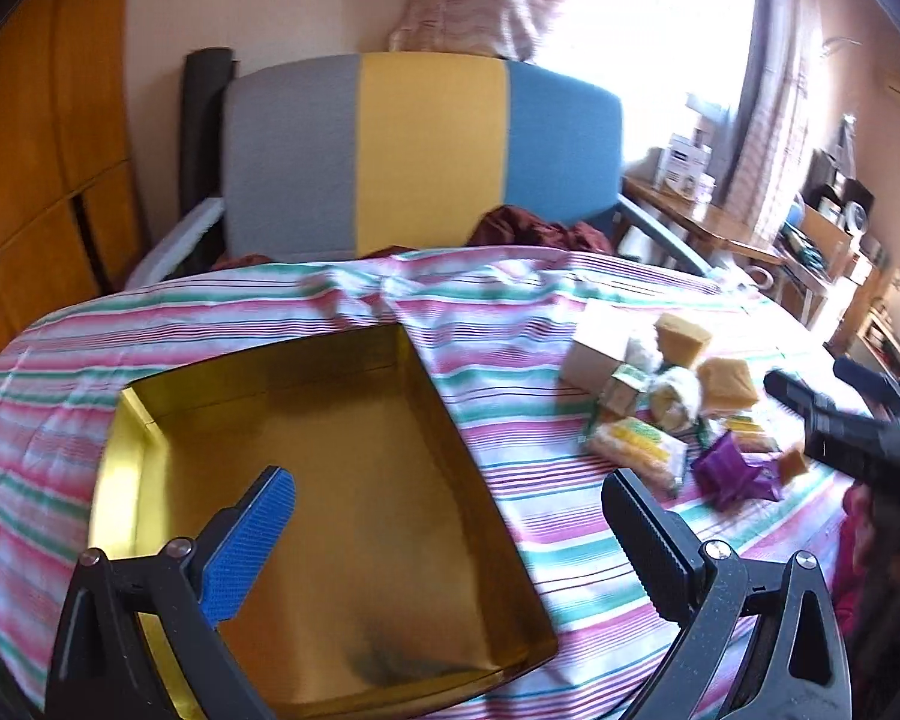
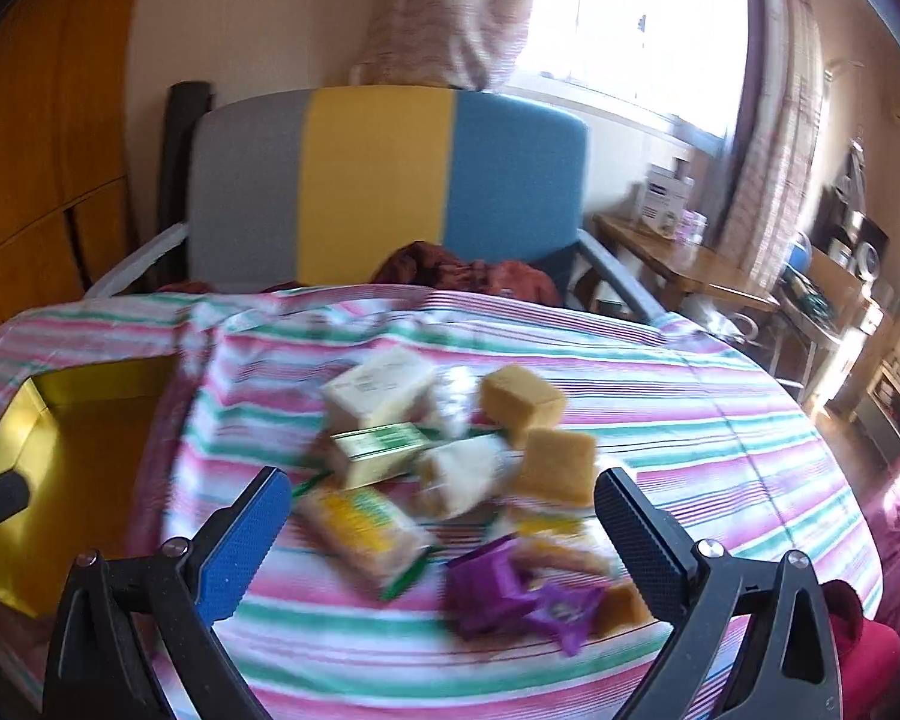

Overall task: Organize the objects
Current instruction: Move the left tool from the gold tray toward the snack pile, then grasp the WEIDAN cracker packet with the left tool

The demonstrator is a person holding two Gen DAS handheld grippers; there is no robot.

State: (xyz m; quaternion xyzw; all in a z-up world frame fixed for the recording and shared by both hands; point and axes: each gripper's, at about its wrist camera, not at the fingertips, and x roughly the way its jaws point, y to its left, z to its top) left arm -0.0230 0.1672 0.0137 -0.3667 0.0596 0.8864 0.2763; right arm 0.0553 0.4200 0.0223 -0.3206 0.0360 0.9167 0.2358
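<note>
A shallow gold box (image 1: 330, 468) lies open and empty on the striped tablecloth; its corner shows at the left of the right wrist view (image 2: 60, 456). My left gripper (image 1: 450, 516) is open and empty above the box. A pile of snacks lies to the right: a cream carton (image 2: 384, 390), brown cake cubes (image 2: 519, 402), a yellow-green packet (image 2: 360, 522) and a purple wrapper (image 2: 510, 594). My right gripper (image 2: 444, 516) is open and empty above the pile; it also shows in the left wrist view (image 1: 834, 396).
The round table (image 2: 720, 396) wears a pink, green and white striped cloth. A grey, yellow and blue chair (image 2: 378, 180) stands behind it with a dark red cloth (image 2: 468, 270) on the seat. A wooden side table (image 2: 678, 264) and shelves stand at the right.
</note>
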